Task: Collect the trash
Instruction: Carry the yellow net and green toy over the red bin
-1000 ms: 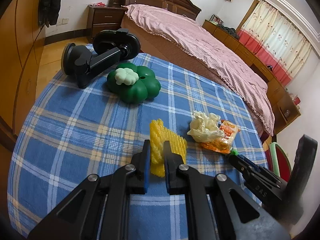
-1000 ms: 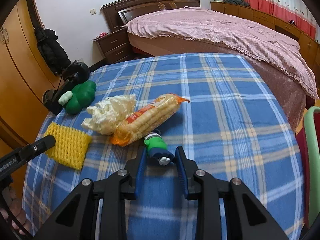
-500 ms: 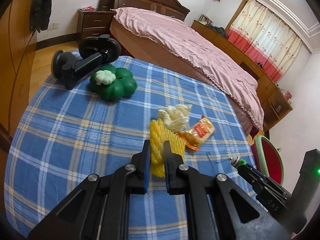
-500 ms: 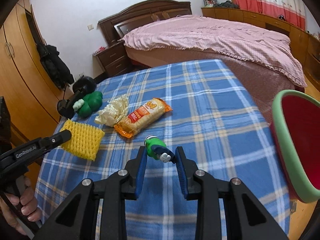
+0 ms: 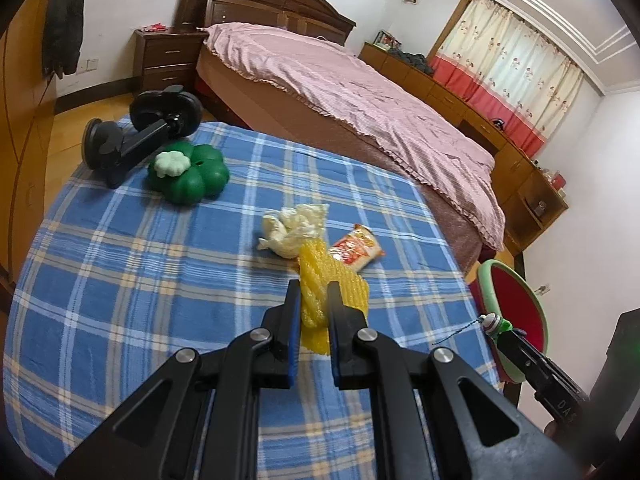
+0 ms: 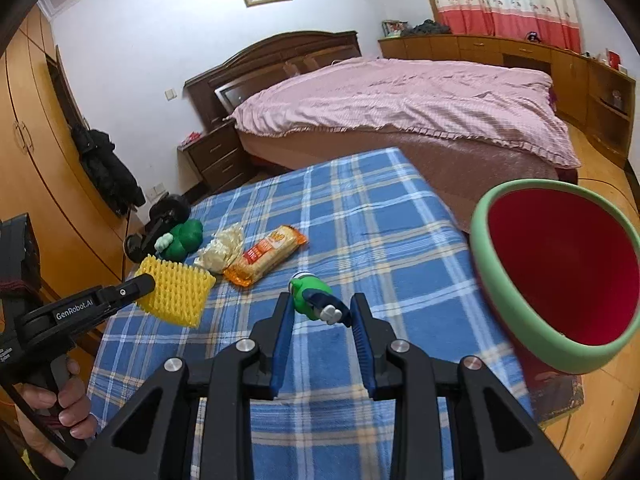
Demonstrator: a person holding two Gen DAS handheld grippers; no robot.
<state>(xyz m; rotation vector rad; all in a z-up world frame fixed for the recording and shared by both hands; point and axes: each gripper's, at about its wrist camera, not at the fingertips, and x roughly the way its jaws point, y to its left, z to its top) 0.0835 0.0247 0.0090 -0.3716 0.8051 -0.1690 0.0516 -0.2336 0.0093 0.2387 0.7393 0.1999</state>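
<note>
left gripper (image 5: 313,300): jaws nearly together, pinching the yellow foam net (image 5: 326,286), which is clear of the table (image 5: 120,280)
right gripper (image 6: 320,310): jaws a little apart, clamped on the small green toy figure (image 6: 314,294) (held in the air)
bin (image 6: 516,320): red inside, green rim, just off the table's right edge, near the right gripper
left on the checked cloth: crumpled plastic (image 5: 294,228) beside the snack wrapper (image 5: 356,248)
far corner: green clover-shaped box (image 5: 188,174) touching a black phone mount (image 5: 140,136)
</note>
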